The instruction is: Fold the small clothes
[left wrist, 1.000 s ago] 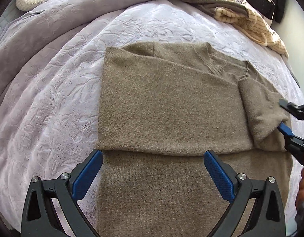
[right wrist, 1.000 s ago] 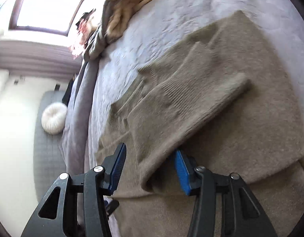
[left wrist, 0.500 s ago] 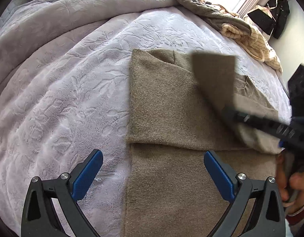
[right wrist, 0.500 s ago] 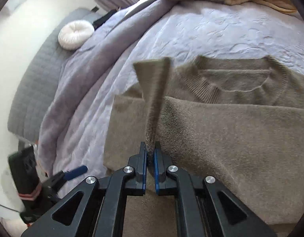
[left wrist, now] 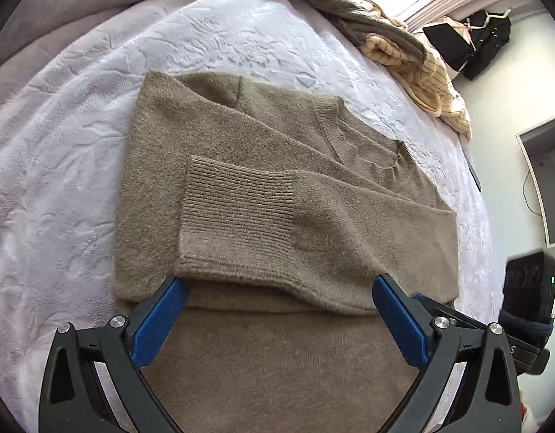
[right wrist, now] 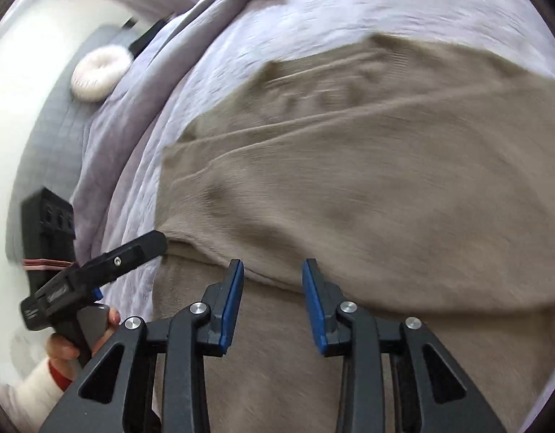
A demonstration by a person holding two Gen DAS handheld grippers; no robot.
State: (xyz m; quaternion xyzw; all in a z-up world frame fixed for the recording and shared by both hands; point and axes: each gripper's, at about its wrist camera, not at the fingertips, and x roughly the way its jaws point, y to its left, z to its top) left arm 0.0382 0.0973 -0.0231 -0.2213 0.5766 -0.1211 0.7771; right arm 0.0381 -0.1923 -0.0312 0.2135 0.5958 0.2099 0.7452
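Note:
A taupe knit sweater [left wrist: 241, 151] lies flat on the pale lilac bedspread [left wrist: 60, 137]. Both sleeves are folded across its chest; the ribbed cuff [left wrist: 237, 213] of the upper sleeve lies in the middle. My left gripper [left wrist: 277, 319] is open and empty, hovering over the sweater's lower part just below the cuff. My right gripper [right wrist: 273, 303] is open and empty above the sweater [right wrist: 385, 187], near the folded sleeve's edge. The right wrist view is blurred. The left gripper also shows in the right wrist view [right wrist: 96, 267], at the sweater's left side.
A heap of other clothes, olive and cream striped [left wrist: 414, 57], lies at the bed's far right. A grey blanket [left wrist: 96, 7] is bunched along the far edge. A round white cushion [right wrist: 100, 72] sits on a grey sofa beyond the bed.
My right gripper carried the right sleeve across the chest, let it go and opened. The sleeve now lies flat with its cuff in the middle. My left gripper stayed open.

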